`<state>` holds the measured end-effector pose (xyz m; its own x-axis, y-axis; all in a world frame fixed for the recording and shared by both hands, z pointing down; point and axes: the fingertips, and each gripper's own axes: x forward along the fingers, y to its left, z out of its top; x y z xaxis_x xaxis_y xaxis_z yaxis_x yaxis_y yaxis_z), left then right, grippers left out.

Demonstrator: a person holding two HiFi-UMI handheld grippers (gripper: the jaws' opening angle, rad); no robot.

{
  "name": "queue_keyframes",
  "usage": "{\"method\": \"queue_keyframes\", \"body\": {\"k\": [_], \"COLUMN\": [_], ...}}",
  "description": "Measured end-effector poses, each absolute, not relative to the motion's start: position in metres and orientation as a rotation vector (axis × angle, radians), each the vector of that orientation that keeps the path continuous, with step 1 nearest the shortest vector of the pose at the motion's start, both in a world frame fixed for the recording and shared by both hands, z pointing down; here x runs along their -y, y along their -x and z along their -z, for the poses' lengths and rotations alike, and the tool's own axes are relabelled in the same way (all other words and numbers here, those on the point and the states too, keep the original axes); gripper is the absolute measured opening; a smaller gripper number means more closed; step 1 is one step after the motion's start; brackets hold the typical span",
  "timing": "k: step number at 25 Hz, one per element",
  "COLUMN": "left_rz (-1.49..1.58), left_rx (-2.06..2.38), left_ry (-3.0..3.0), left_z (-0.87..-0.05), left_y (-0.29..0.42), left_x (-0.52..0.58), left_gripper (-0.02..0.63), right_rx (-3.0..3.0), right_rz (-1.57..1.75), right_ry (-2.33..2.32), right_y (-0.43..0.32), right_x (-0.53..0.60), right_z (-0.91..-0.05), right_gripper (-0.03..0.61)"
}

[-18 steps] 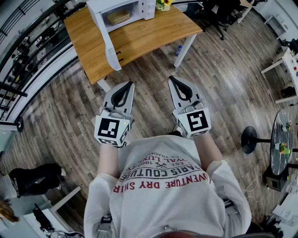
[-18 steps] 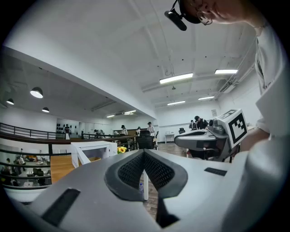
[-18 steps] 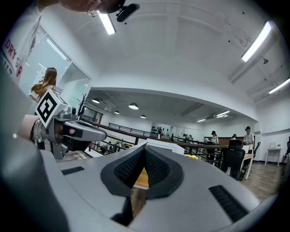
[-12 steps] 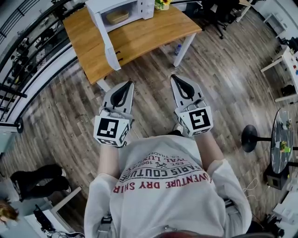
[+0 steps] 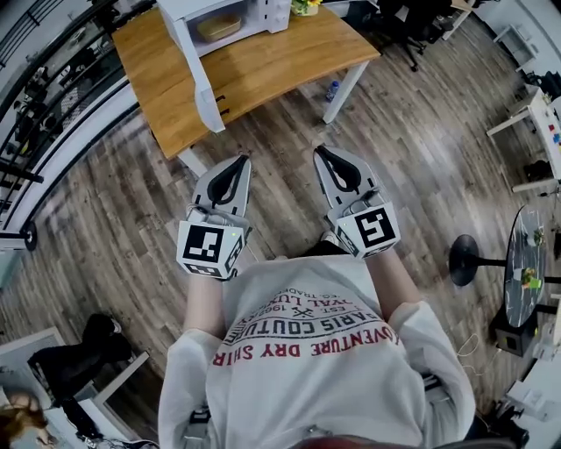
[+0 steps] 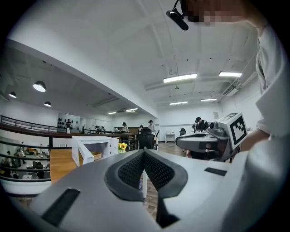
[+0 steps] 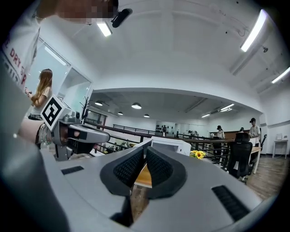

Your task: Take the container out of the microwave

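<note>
Container: a shallow tan container [image 5: 219, 27] sits inside the microwave's open cavity, with nothing touching it.
Microwave: the white microwave [image 5: 273, 14] stands on the table, its open front turned toward the person. Its solid white section lies to the right of the cavity as the head view shows it.
Door: the white door [image 5: 203, 88] is swung wide from the microwave's left edge and reaches out over the tabletop toward the person.
Table: a wooden table [image 5: 272, 66] on white legs carries the microwave at its far side.
Flowers: a small bunch of yellow flowers [image 5: 306, 6] stands just beside the microwave, on its right.
Bottle: a small bottle [image 5: 333, 90] stands on the wooden floor [image 5: 412, 131] by a table leg, to the right of the microwave and nearer the person.
Left tool: the left tool [image 5: 242, 163] is held level and well apart from the microwave, pointing toward it. Its jaws are pressed together with nothing between them.
Right tool: the right tool [image 5: 323, 152] is also level and well apart from the microwave, its jaws closed on nothing.
Person: stands facing the microwave in a pale shirt [image 5: 307, 368] with red lettering, one tool in each hand.
</note>
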<state>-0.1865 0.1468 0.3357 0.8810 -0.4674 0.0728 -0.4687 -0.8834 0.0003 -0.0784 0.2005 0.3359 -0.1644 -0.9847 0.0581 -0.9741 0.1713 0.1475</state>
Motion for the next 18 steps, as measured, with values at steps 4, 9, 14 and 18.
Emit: {"method": "queue_keyframes", "body": {"k": [4, 9, 14, 18], "left_rz": [-0.135, -0.162, -0.215, -0.216], "left_rx": [0.800, 0.848, 0.968, 1.067], "left_ry": [-3.009, -2.984, -2.936, -2.904], "left_z": [-0.345, -0.356, -0.369, -0.372], "left_y": [0.188, 0.178, 0.161, 0.133], "left_x": [-0.136, -0.120, -0.094, -0.069], "left_gripper": [0.014, 0.014, 0.014, 0.014], "right_rx": [2.298, 2.321, 2.382, 2.444], "right_rz": [0.155, 0.129, 0.096, 0.103], "right_ry": [-1.908, -1.910, -1.864, -1.806], "right_y": [0.072, 0.048, 0.018, -0.020], "right_x": [-0.186, -0.162, -0.126, -0.091], "right_z": [-0.338, -0.347, -0.356, -0.358], "right_gripper": [0.217, 0.241, 0.245, 0.245]}}
